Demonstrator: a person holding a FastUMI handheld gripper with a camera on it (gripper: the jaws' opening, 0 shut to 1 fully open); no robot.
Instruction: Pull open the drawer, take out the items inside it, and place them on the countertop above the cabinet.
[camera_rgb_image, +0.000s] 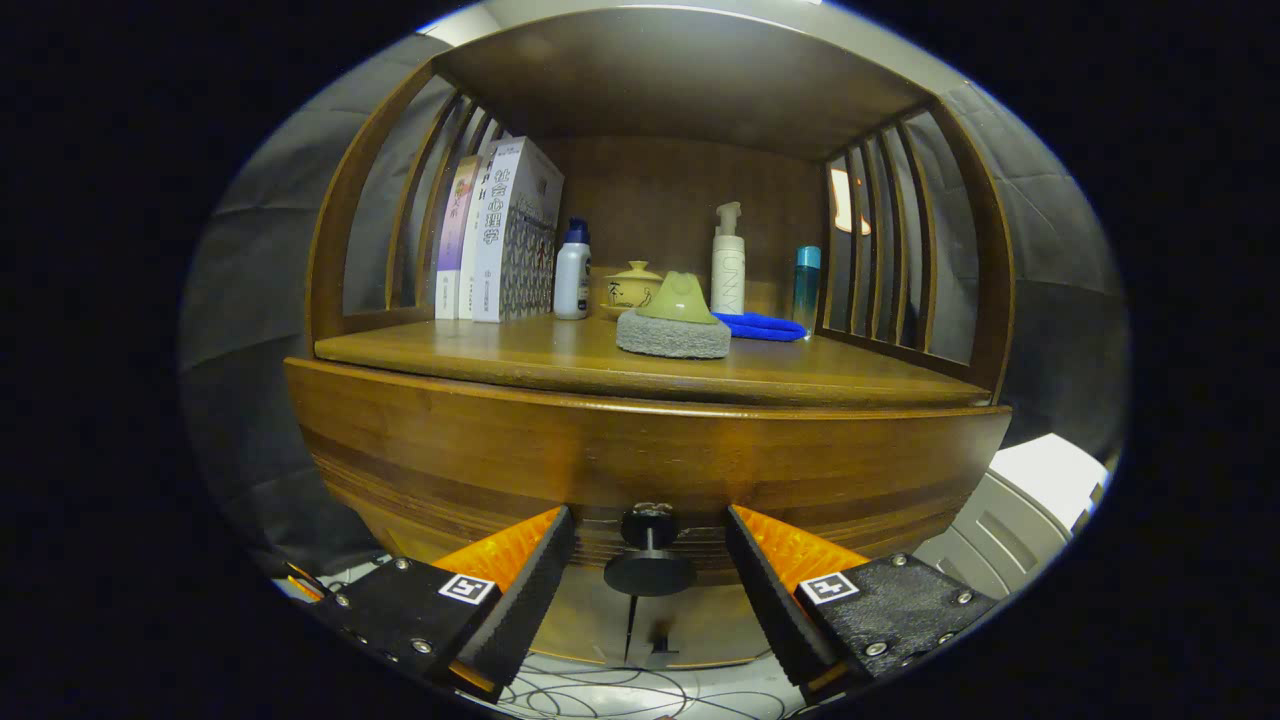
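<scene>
Brown wooden drawer front (640, 465) is closed at twelve o'clock, its round black knob (649, 525) between your wide-open, empty fingers (650, 560), so pulling, emptying and loading the wooden worktop (500, 350) all remain.

Brown wooden drawer (640, 470) shut; dark round knob (649, 523) front centre, below countertop (560, 355).

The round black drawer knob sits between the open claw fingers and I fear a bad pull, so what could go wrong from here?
1. The claw is open, its fingers apart from the round black drawer knob; closing off-centre could slip off its thin stem.
2. A jerky pull may shake the wooden countertop, tipping the tall white pump bottle or slim teal bottle.
</scene>
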